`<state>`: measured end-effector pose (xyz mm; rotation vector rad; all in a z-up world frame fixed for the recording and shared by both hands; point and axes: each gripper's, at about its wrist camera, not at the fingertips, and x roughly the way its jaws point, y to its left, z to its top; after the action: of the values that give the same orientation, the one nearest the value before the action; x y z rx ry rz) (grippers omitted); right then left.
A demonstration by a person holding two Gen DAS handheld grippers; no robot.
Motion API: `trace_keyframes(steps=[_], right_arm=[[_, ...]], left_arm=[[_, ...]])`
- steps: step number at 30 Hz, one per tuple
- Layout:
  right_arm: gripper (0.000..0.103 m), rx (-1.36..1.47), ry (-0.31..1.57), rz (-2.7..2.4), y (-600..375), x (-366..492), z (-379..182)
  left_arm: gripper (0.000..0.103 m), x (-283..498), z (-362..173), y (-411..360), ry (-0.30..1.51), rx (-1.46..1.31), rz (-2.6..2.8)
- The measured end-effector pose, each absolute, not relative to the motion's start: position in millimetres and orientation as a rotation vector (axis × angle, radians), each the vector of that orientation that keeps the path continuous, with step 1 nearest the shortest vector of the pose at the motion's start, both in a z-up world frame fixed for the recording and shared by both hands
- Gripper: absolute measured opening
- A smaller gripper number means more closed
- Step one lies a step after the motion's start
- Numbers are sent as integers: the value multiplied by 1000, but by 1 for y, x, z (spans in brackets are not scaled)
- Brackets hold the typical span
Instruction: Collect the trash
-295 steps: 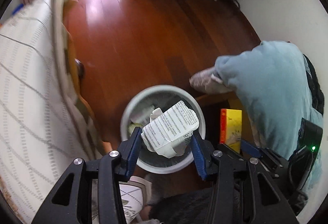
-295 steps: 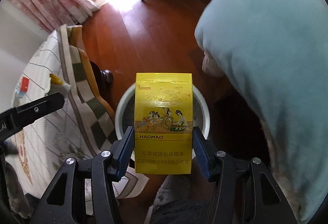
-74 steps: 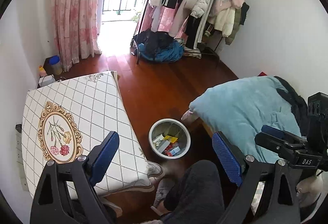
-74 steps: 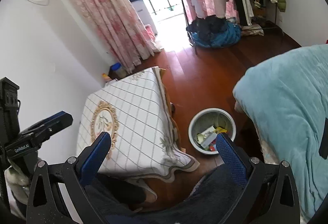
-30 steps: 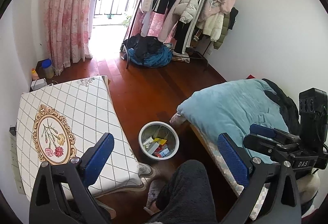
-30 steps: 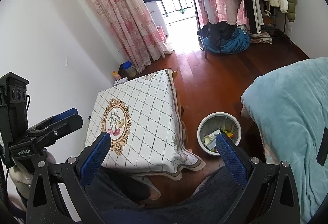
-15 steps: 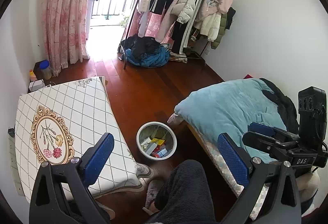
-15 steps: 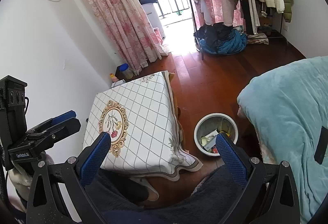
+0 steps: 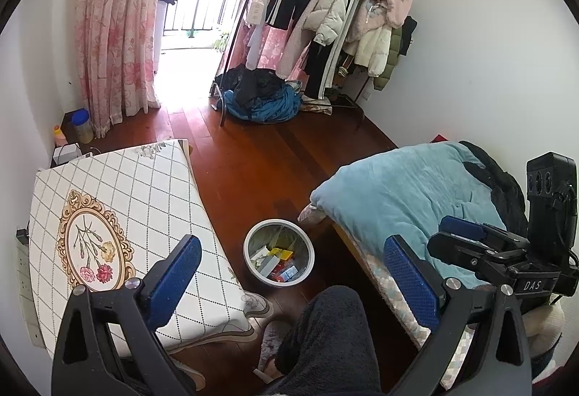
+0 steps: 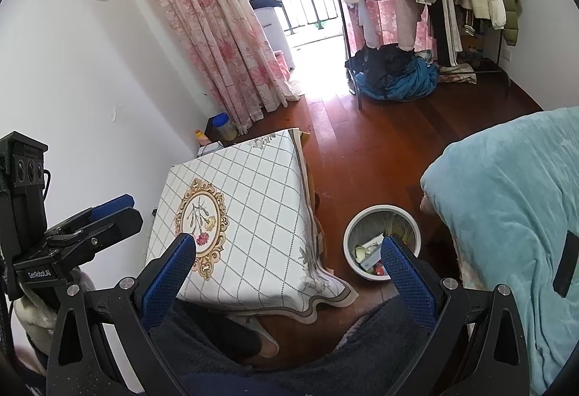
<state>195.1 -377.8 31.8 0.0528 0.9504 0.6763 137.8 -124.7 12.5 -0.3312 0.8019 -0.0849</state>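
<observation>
Both grippers are held up high over the room with nothing in them. The left gripper point(image 9: 293, 274) has its blue-padded fingers point(image 9: 173, 269) spread wide, and the round white trash bin point(image 9: 278, 253) sits on the wooden floor point(image 9: 260, 157) right between them, a bit beyond the tips. You can see the trash in the bin point(image 9: 277, 262): a yellow box, a grey carton, some red and blue packs. The right gripper point(image 10: 289, 269) is just as wide; from its camera the bin point(image 10: 381, 244) is partly behind its right finger point(image 10: 405, 278). The surface with the diamond-pattern tablecloth point(image 10: 246, 211) runs up between the fingers toward the left one, and the light blue blanket on the bed point(image 10: 514, 215) is off past the right finger. The person's dark fuzzy trouser leg point(image 9: 325, 341) is down below.
</observation>
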Motion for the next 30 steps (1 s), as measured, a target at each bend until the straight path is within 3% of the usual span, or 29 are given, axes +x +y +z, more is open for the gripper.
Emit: trace_keyframes(steps=[30], right_arm=[[103, 50, 945, 678, -371, 198, 38]], left_arm=[[103, 139, 11, -121, 797, -329, -95]])
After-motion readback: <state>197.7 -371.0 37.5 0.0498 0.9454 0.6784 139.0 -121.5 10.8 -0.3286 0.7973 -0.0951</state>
